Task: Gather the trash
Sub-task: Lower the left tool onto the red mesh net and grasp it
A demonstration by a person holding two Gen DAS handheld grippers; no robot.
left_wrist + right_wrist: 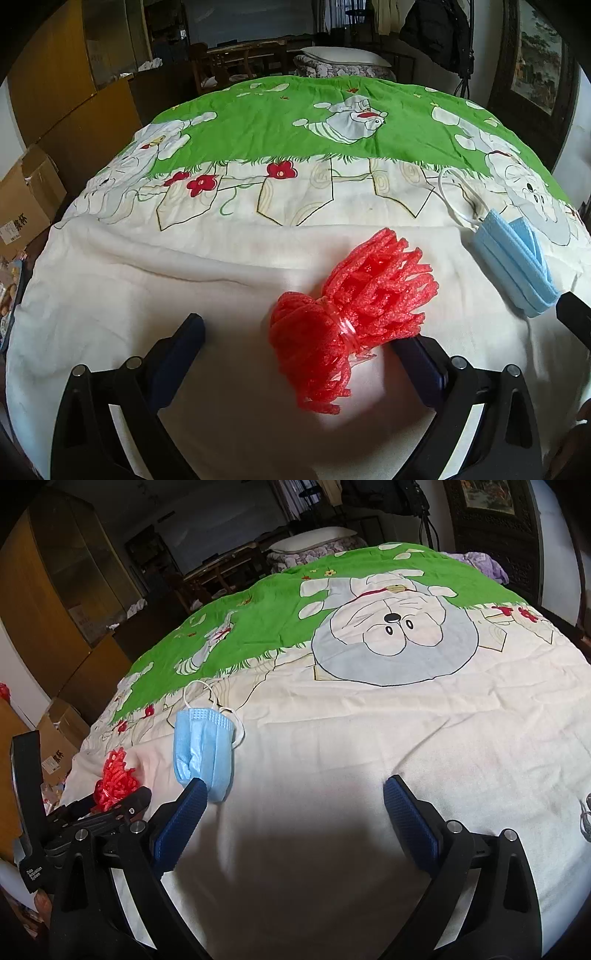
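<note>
Bed quilt (229, 266): soft printed cotton, cream field wrinkling toward the near edge, green band with cartoon figures and red flowers running across the far half; its edges are curving out of both fisheye views. Cardboard box (26, 206): brown, open flaps, sitting off the quilt at 9 o'clock in the left wrist view, partly cut off. Left gripper (303, 332): black frame with blue textured pads, fingers standing wide apart, hovering low over the cream cloth; the right pad is partly hiding behind the foam. Right gripper (293, 790): same build, fingers spreading wide and holding nothing, its left pad tip overlapping the mask's near corner, contact being hard to judge. Red foam net (347, 314): spongy mesh sleeve, bunched and cinched at the middle by a clear band, lying between the left gripper's fingers, closer to the right one. Face mask (205, 749): pale blue pleated fabric, folded, white ear loops trailing toward 12 o'clock, lying at 10 o'clock from the right gripper.
</note>
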